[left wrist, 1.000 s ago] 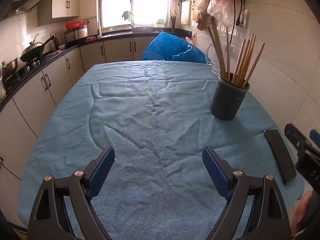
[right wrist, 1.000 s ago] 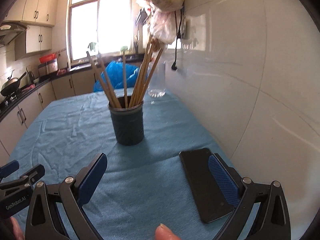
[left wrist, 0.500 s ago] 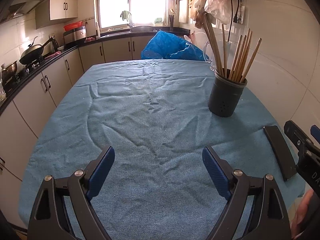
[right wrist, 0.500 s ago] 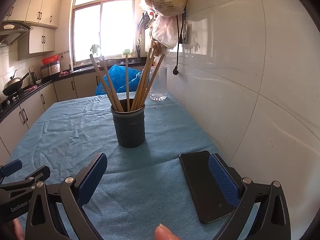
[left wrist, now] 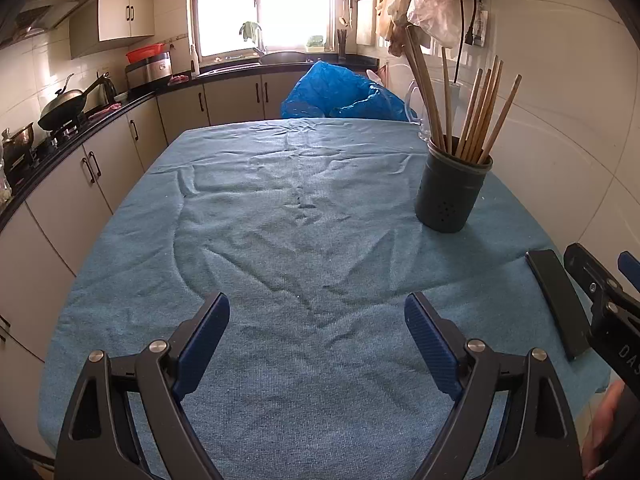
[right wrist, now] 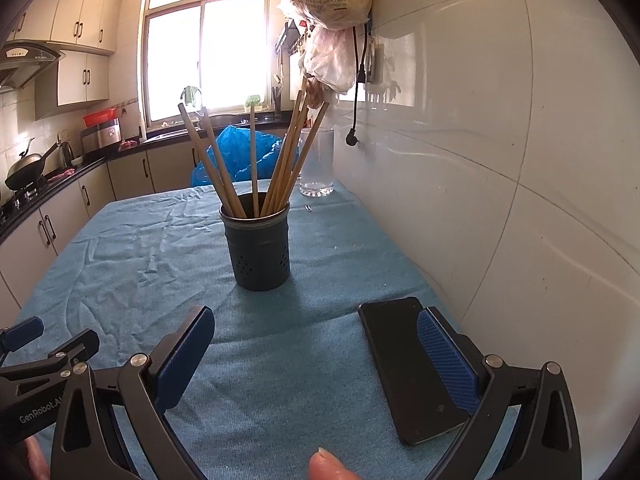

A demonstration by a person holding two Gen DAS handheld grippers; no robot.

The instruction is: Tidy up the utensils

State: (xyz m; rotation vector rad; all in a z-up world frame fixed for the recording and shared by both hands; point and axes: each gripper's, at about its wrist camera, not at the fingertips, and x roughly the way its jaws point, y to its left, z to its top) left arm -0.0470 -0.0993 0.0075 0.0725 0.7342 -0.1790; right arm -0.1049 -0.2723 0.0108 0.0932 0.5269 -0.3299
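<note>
The chopsticks [right wrist: 256, 164] are standing bundled in the dark perforated holder [right wrist: 259, 252], which is sitting upright on the blue cloth of the bench [left wrist: 280, 264] near the tiled wall, so they are likely fanning outward because the cup is wider than the bundle. The left gripper [left wrist: 316, 340] is hanging released over bare cloth, grasping nothing. The right gripper [right wrist: 316, 360] is also spread wide and empty, its right finger hovering above a black phone [right wrist: 404, 364] lying flat. Both seem to be waiting clear of the holder.
</note>
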